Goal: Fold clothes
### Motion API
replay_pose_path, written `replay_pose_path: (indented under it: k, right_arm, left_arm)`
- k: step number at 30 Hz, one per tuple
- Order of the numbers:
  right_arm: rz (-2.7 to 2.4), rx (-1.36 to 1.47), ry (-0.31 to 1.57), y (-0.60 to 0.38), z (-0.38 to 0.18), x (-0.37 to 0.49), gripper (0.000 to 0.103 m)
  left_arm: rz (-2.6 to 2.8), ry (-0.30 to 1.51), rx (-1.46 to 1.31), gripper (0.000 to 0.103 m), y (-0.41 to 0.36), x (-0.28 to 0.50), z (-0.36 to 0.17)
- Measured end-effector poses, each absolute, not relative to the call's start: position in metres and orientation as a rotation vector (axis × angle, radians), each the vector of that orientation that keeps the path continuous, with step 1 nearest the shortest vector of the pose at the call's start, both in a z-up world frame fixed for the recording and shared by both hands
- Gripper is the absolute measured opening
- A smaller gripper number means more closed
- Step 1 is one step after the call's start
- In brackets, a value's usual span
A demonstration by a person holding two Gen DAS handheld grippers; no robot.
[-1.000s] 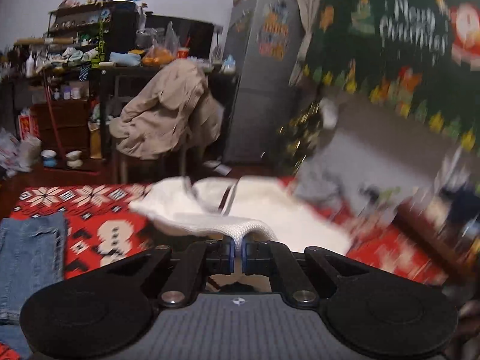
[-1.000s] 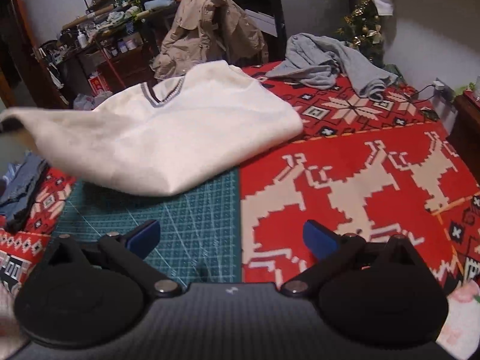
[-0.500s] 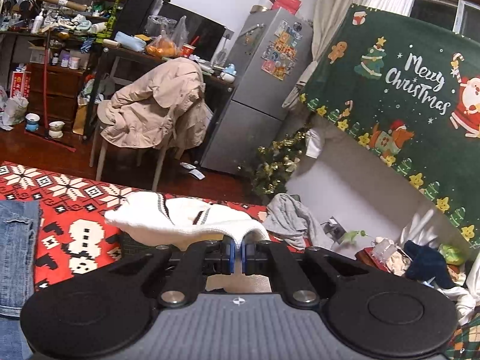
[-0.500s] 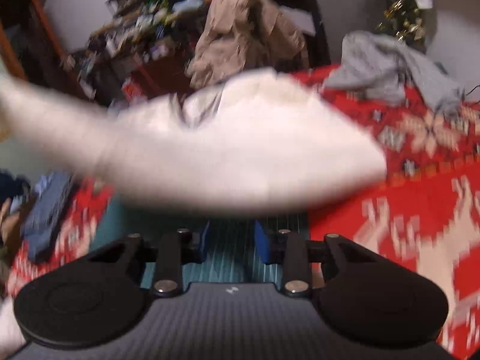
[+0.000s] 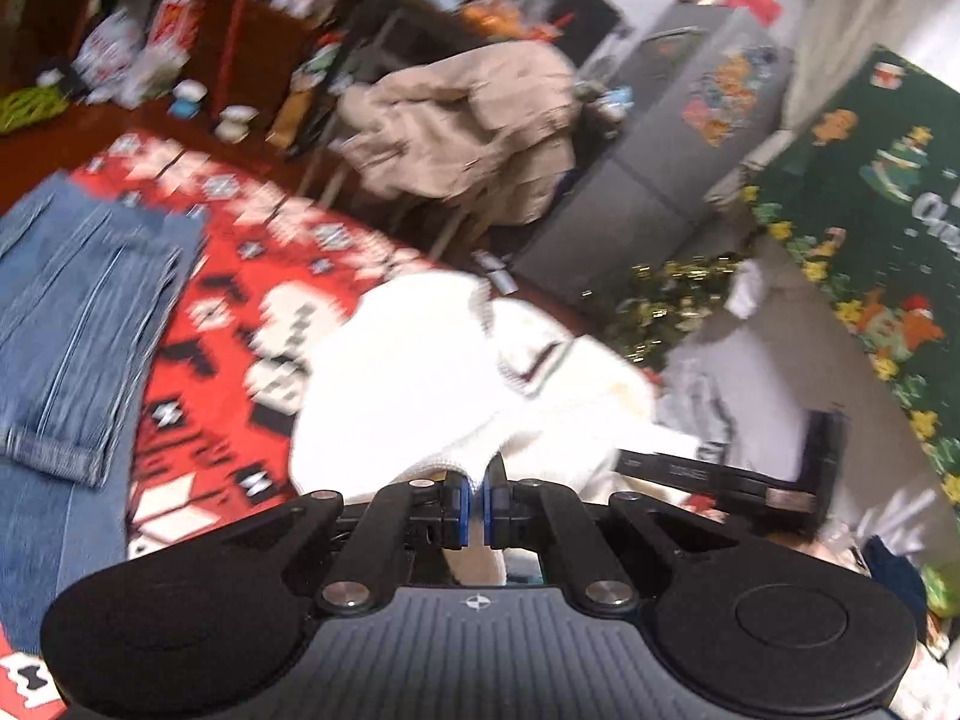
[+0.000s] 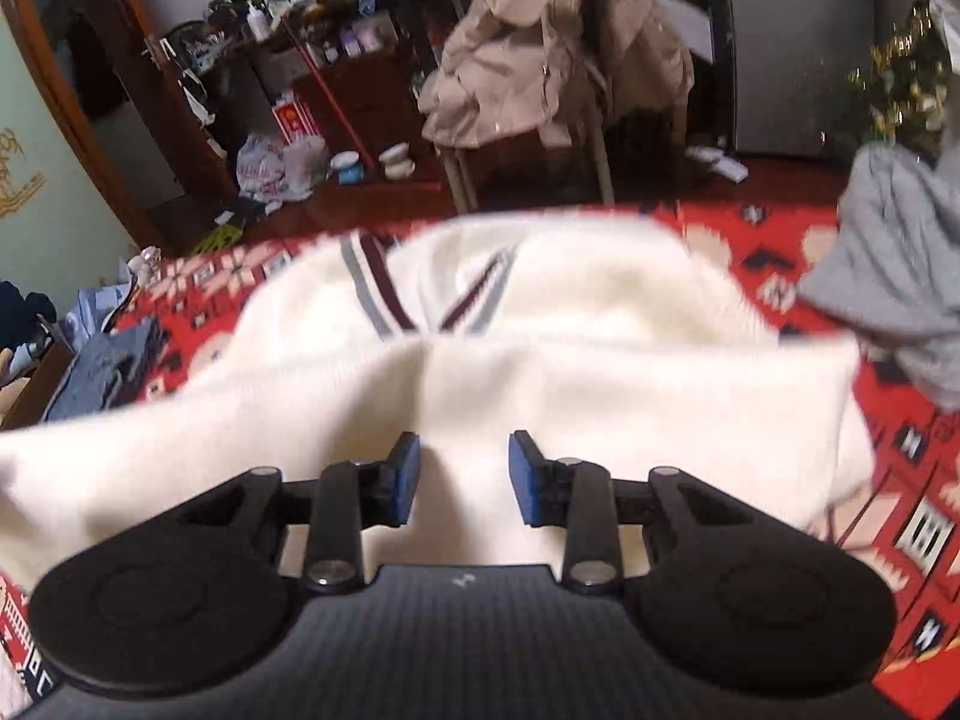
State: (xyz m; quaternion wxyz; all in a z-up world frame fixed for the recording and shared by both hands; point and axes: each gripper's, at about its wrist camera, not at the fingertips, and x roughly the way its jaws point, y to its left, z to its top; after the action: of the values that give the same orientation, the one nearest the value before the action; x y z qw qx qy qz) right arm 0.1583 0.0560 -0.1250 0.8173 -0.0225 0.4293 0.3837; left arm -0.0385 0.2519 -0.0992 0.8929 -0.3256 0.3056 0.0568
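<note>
We are viewing a white sweater (image 6: 540, 372) lying on a red patterned cloth (image 6: 900, 480), which serves as the landmark here. The left tool (image 5: 473, 501) is pinching a white edge of the sweater (image 5: 408, 396), its blue pads (image 5: 457, 504) standing almost together with only the knit between them. The right tool (image 6: 461, 477) is hovering low over the near part of the sweater; its jaws have just been closing and are now standing partly apart, with a ridge of white fabric between the pads (image 6: 403, 480), though we cannot tell whether they are pressing on it. In the left wrist view, part of the right tool (image 5: 750, 480) is showing to the right of the sweater. Jeans (image 5: 78, 324) are lying on the cloth's left part, and a grey garment (image 6: 888, 276) is lying at its far right. Beyond the cloth's far edge, a beige coat (image 6: 552, 42) is hanging over a chair.
</note>
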Motion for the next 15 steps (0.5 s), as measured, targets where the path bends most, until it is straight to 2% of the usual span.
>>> replay_pose_path:
  k: [4, 6, 8, 11, 15]
  right_arm:
    - [0.812, -0.011, 0.926, 0.034, -0.127, 0.16, 0.037]
    - [0.814, 0.007, 0.897, 0.016, -0.114, 0.155, 0.043]
    - [0.816, 0.023, 0.871, -0.001, -0.102, 0.15, 0.045]
    - [0.821, 0.016, 0.851, -0.022, -0.09, 0.135, 0.045]
    - [0.827, 0.018, 0.852, -0.045, -0.094, 0.114, 0.046]
  left_arm:
    - [0.152, 0.645, -0.703, 0.008, 0.258, -0.039, -0.115]
    - [0.154, 0.65, -0.707, 0.014, 0.256, -0.04, -0.119]
    - [0.146, 0.659, -0.703, 0.035, 0.253, -0.041, -0.123]
    - [0.124, 0.672, -0.701, 0.04, 0.245, -0.046, -0.134]
    - [0.134, 0.697, -0.788, 0.04, 0.247, -0.041, -0.156]
